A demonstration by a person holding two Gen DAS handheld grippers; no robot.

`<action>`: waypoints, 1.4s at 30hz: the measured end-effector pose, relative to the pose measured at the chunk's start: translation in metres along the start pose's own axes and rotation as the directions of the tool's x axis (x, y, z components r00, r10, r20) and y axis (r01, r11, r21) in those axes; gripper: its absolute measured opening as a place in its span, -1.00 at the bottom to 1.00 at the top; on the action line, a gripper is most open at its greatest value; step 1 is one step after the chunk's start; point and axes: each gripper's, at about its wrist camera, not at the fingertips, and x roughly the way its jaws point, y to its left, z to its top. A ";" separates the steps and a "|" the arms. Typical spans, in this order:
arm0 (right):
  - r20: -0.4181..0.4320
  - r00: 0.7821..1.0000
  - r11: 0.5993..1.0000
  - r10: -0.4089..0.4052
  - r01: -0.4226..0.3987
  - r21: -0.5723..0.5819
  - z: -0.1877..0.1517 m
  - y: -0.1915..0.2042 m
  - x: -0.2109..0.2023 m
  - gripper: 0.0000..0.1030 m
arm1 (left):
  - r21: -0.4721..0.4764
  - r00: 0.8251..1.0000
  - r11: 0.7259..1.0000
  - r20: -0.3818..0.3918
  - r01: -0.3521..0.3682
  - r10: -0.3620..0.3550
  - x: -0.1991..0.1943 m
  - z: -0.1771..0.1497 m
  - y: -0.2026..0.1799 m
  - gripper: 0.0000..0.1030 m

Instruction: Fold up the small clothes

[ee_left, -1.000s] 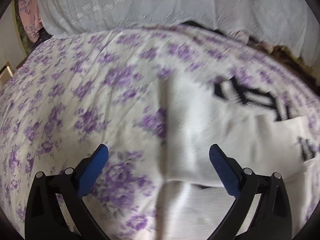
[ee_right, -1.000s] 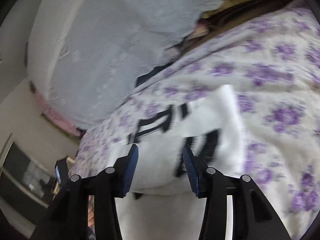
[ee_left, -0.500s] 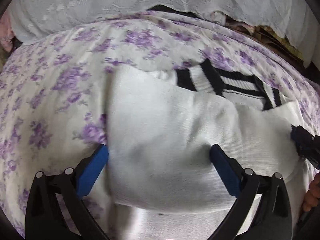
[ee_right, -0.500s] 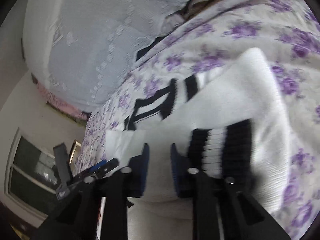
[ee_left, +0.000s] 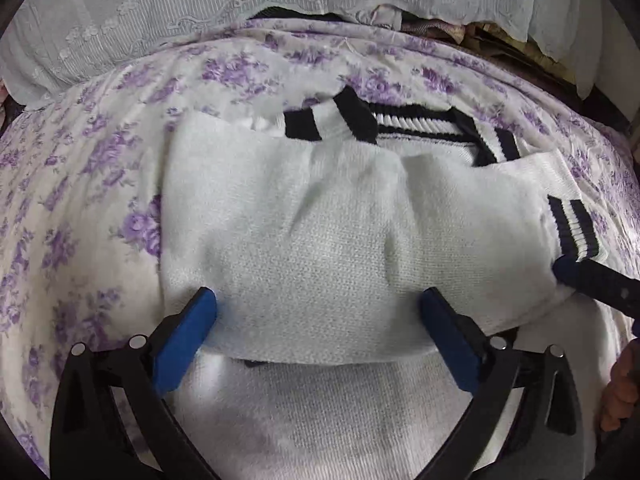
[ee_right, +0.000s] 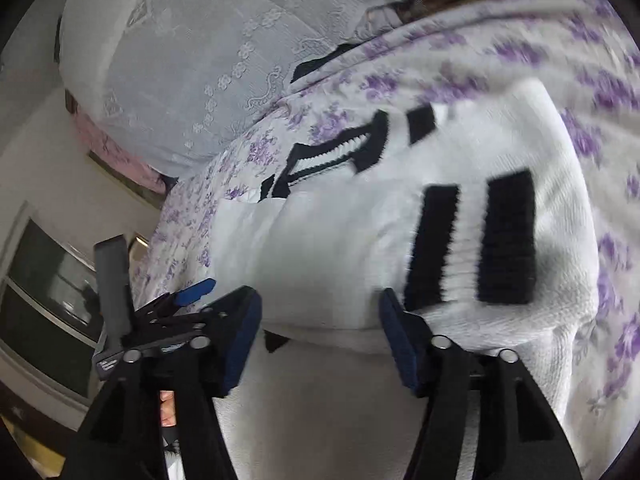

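1. The white knit sweater lies folded on the floral bedsheet, collar at twelve o'clock.
2. The left gripper stands open; the right gripper has just been opening, nothing pinched.
3. The knit looks soft and light; take the near folded edge at six o'clock.

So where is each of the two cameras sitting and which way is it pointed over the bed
Left wrist: rides on the left tongs, angled down over the folded white sweater on the floral bedspread; its blue pads stand apart, and a bit of the person's hand shows at right.
Right wrist: rides on the right tongs, looking over the striped cuff toward the grey pillow; its jaws have just opened off the knit.
Shared: both show the sweater, and each sees the other tongs.
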 end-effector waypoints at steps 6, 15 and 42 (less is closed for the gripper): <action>0.110 0.994 0.995 -0.013 0.024 -0.101 0.022 0.036 -0.021 0.31 | -0.081 0.995 0.996 0.095 0.045 -0.038 -0.025 0.032 0.018 0.92; 0.047 0.997 0.992 -0.067 0.072 -0.104 0.043 0.006 0.032 0.08 | -0.089 0.999 0.995 0.011 -0.037 0.038 0.035 0.040 0.028 0.92; 0.222 0.971 0.996 0.086 -0.092 0.019 0.062 -0.029 -0.043 0.32 | -0.205 0.970 0.956 0.168 0.210 -0.177 -0.021 0.043 0.063 0.91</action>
